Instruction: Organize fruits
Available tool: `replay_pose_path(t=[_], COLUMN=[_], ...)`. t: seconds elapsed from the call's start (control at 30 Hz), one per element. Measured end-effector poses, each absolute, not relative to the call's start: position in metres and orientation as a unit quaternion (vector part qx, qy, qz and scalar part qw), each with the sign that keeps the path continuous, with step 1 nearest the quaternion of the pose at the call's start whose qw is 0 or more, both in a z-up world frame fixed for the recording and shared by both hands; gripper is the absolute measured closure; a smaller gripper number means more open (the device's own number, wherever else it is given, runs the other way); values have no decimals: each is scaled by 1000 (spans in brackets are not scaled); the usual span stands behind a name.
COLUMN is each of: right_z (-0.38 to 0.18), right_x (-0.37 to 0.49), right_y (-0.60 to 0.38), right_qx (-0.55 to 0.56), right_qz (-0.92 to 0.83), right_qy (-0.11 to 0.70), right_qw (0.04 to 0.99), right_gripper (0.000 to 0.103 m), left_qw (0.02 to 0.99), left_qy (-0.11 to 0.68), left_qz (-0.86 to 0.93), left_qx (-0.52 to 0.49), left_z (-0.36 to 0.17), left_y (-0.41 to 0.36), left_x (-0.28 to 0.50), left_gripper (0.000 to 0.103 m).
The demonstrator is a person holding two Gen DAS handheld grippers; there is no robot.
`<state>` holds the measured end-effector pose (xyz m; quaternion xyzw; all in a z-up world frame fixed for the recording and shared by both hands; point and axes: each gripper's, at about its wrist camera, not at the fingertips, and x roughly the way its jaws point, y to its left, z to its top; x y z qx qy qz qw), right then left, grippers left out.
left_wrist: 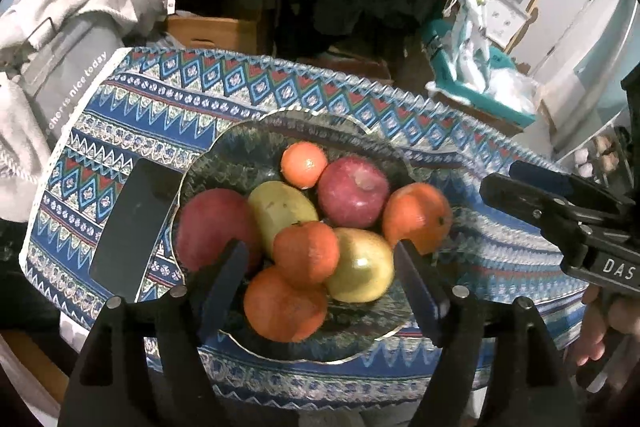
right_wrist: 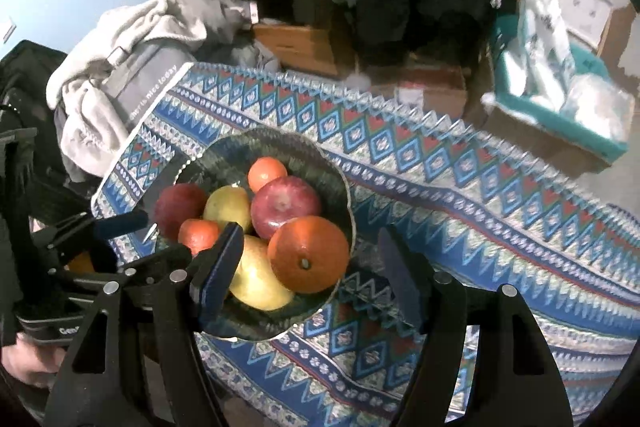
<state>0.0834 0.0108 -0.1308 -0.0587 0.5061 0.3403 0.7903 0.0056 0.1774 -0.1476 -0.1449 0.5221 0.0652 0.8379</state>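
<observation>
Fruits point(left_wrist: 304, 239) in bowl point(left_wrist: 224, 155) — below open left gripper point(left_wrist: 320, 279).

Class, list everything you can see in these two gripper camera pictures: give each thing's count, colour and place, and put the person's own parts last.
Bowl: one, dark green glass, on the tablecloth.
Oranges: four, orange, in the bowl, one at its far side.
Apples: two, red, in the bowl, one at the left edge.
Pears: two, yellow-green, in the bowl's middle.
Tablecloth: one, blue patterned, covering the table.
Phone: one, black, flat on the tablecloth left of the bowl.
Clothes: pile, grey and white, beyond the table's left end.
Tray: one, teal, with white bags, far right.
Left gripper: black, open, above the bowl's near side.
Right gripper: black, open, over the bowl's right edge.
</observation>
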Motion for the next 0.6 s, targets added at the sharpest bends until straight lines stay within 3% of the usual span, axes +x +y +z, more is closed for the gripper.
replay_pose_path(t=[0.6], right_z=[-39], right_x=[57], right_y=[-37], right_qx=[-48], right_qz=[317], right_qy=[422], right_qw=[848], right_gripper=[23], left_qw=[889], left_qy=[442], left_qz=[56], left_qx=[-100], left_z=[-64], left_y=[145], left_x=[-11], left_gripper=[16])
